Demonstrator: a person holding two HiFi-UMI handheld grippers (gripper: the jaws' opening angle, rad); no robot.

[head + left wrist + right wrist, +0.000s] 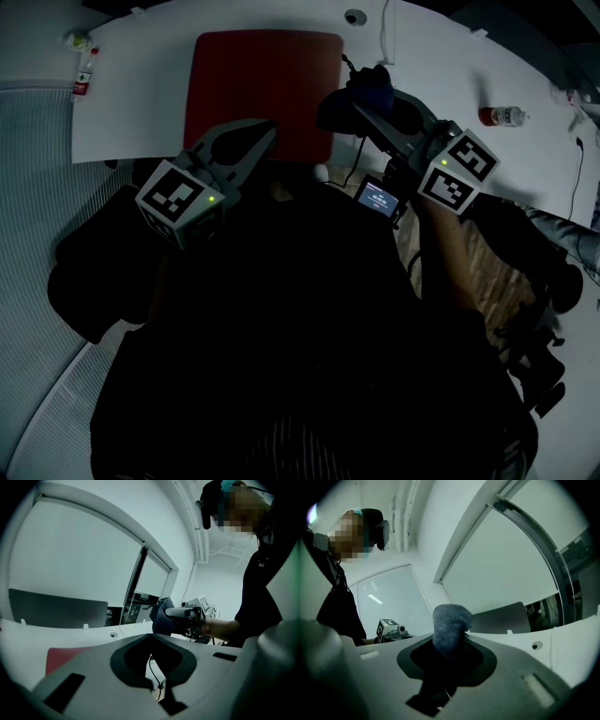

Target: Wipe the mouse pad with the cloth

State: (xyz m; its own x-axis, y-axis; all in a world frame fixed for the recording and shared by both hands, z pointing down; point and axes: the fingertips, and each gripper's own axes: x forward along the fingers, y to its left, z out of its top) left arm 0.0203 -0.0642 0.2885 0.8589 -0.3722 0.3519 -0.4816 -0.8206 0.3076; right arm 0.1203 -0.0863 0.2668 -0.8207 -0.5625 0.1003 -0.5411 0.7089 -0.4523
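A red mouse pad lies on the white table, near its front edge. My right gripper is shut on a bunched dark blue-grey cloth and is held in the air just right of the pad's right edge. In the right gripper view the cloth bulges up out of the jaws. My left gripper hovers over the pad's front edge, jaws shut with nothing between them. The left gripper view shows the pad low at left and the cloth ahead.
A small bottle lies at the table's right, another bottle at its far left. A cable and a round grommet sit at the back. A small lit screen hangs below the table edge.
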